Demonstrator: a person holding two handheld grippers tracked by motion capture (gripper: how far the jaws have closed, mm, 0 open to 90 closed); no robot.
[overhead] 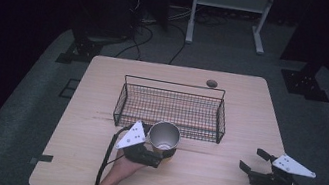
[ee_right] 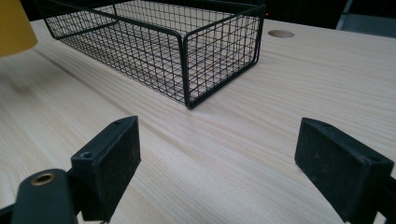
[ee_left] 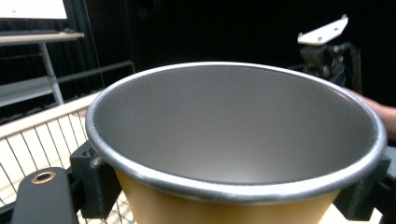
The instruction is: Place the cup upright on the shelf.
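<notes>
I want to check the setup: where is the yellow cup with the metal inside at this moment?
In the high view, the yellow metal-lined cup is at the table's front left, clamped in the left gripper, just in front of the black wire basket.

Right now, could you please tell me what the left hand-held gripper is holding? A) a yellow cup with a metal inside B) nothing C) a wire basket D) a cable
A: the left hand-held gripper is shut on the yellow cup, whose metal inside faces up, just in front of the wire basket.
</notes>
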